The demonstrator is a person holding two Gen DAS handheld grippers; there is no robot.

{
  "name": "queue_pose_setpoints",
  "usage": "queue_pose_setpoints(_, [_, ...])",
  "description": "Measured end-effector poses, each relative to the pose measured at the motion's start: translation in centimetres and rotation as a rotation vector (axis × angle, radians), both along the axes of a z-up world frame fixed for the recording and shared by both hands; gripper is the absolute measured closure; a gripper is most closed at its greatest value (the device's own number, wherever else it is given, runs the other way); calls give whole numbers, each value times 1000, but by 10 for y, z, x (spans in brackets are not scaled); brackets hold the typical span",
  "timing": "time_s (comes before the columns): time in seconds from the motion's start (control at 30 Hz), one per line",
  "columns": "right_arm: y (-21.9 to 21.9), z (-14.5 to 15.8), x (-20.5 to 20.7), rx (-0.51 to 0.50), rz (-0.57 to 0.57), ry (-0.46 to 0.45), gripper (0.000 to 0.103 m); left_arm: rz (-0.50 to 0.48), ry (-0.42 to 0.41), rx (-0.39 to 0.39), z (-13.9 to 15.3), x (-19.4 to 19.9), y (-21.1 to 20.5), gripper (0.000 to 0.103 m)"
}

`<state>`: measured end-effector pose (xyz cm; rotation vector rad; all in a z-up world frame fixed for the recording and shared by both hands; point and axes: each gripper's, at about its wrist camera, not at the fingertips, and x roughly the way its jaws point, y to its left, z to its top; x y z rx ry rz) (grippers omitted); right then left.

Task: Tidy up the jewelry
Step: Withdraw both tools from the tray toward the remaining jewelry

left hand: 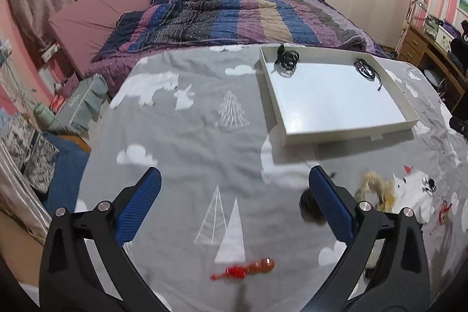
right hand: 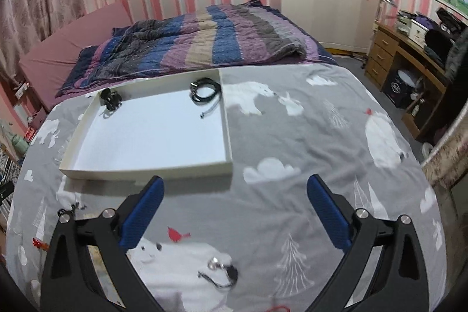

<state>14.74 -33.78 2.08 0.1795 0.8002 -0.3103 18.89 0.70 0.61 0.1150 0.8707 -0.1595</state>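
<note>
Two hand-held grippers over a grey fleece blanket [left hand: 181, 136] printed with white clouds, fir trees and polar bears; no legible writing or brand mark appears in either view.

Left gripper [left hand: 234, 183]: blue-padded jaws spread wide, nothing between them, in the lower half of the left wrist view. Right gripper [right hand: 235, 189]: jaws likewise spread wide and empty, in the lower half of the right wrist view.

White tray [left hand: 292, 136]: shallow, rectangular, resting on the blanket at centre right of the left wrist view and centre left of the right wrist view. Inside, along its far wall, a dark coiled piece [left hand: 288, 59] at the far left corner and a black corded bracelet [left hand: 365, 69] near the far right corner, well apart.

Loose jewelry on the blanket: a red beaded piece with a tassel [left hand: 242, 271] at lower centre of the left wrist view, below the open jaws; a blurred pale yellow piece [left hand: 377, 192] just right of the right-hand finger; a dark round item [left hand: 307, 203] partly hidden behind that finger; a silver and black piece [right hand: 219, 274] on a printed bear at lower centre of the right wrist view.

Background: striped quilt [left hand: 234, 16] in the upper centre, pink striped wall beyond
</note>
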Motion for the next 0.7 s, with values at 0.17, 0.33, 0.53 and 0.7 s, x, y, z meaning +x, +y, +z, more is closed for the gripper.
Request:
queue_pose_setpoints(0.17, [5,-16,-22,-53,-38,4,5,24,-8,19,-17,-20,11,3])
queue_pose_setpoints(0.33, [12,-32,-42,-84,-40,-17,5,53,18,-62,-40,-35,28,3])
queue_pose_setpoints(0.53, [15,-52,-51,-113,-41,-13,5,72,21,-79,-64,-44,35,3])
queue_pose_setpoints(0.7, [15,-56,-55,-103,-39,-17,5,58,20,-62,-71,-52,38,3])
